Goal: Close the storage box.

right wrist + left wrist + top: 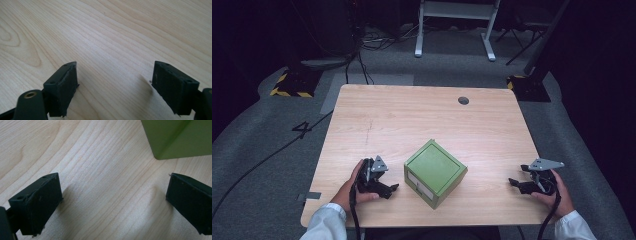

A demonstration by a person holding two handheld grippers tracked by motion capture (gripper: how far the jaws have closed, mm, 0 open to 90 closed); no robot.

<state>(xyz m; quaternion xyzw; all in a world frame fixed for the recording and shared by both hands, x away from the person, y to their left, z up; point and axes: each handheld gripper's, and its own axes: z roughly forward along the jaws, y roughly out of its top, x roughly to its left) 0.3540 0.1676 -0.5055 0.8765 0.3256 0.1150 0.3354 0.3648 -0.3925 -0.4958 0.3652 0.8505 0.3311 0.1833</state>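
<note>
A green box (pixel 435 172) with a pale drawer front sits near the front middle of the wooden table (pixel 422 115). My left gripper (pixel 389 188) rests on the table just left of the box, open, with nothing between its jaws. In the left gripper view a lower corner of the green box (pixel 175 137) stands ahead and to the right of the left gripper (pixel 115 200). My right gripper (pixel 515 183) lies near the table's front right, well apart from the box, also open. Bare wood shows between the jaws of the right gripper (pixel 115 85).
A round cable hole (pixel 463 100) sits at the table's far right part. Beyond the table, white desk legs (pixel 418 30) and black stands with yellow-black striped bases (pixel 292 82) stand on the grey carpet. Cables run across the floor at the left.
</note>
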